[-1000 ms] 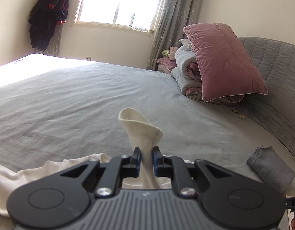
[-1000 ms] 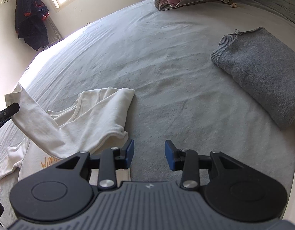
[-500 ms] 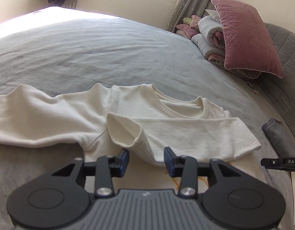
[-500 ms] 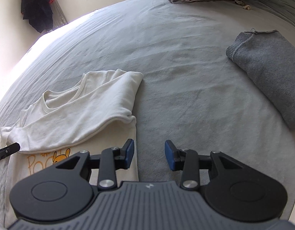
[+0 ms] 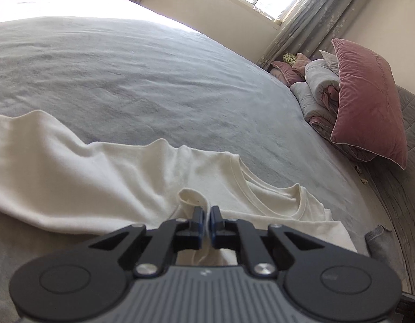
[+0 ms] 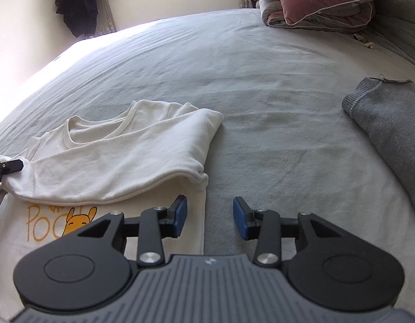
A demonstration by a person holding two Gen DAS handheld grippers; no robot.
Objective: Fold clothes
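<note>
We pinch the cream cotton sweatshirt's cuff point(image 5: 192, 202) in our left gripper point(image 5: 204, 222) to fold the sleeve; our right gripper point(image 6: 209, 215) hangs wide open, empty.

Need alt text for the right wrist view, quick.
Open right tongs hover over the side edge of a cream shirt on a grey bed, one sleeve folded across its chest. A folded grey sweater lies to the right.

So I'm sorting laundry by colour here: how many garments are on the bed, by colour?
Cream: 1, the long-sleeved top, cuff pinched by the left gripper
Grey: 1, the folded knit
Total: 2 on the bed; the dark garment hanging on the wall is not counted.
</note>
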